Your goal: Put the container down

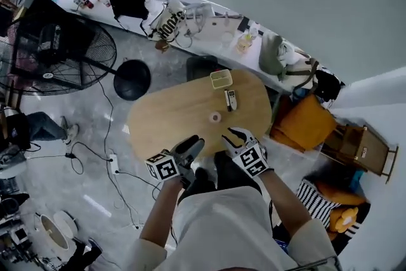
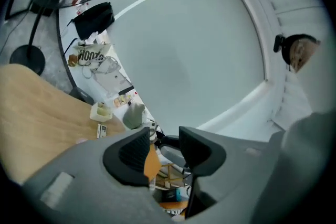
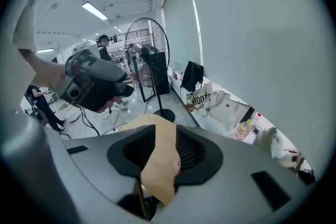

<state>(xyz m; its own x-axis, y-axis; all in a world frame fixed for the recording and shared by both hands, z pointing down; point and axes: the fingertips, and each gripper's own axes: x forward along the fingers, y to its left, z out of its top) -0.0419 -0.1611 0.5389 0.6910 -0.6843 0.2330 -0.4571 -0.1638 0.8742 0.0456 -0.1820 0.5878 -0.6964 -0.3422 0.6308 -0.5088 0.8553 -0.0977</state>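
Looking down, we see the oval wooden desk [image 1: 171,117] carrying three small things, all well apart from both tools. We hold the left gripper [image 1: 190,148] and the right gripper [image 1: 238,135] over the near edge, jaws part-way apart and gripping nothing, which we judge fits a container already set down. The container [image 1: 221,79] stands upright at the far edge, open side up, its long axis apparently running along that edge. Nearer lie a remote [image 1: 230,99] and a tape roll [image 1: 215,117].
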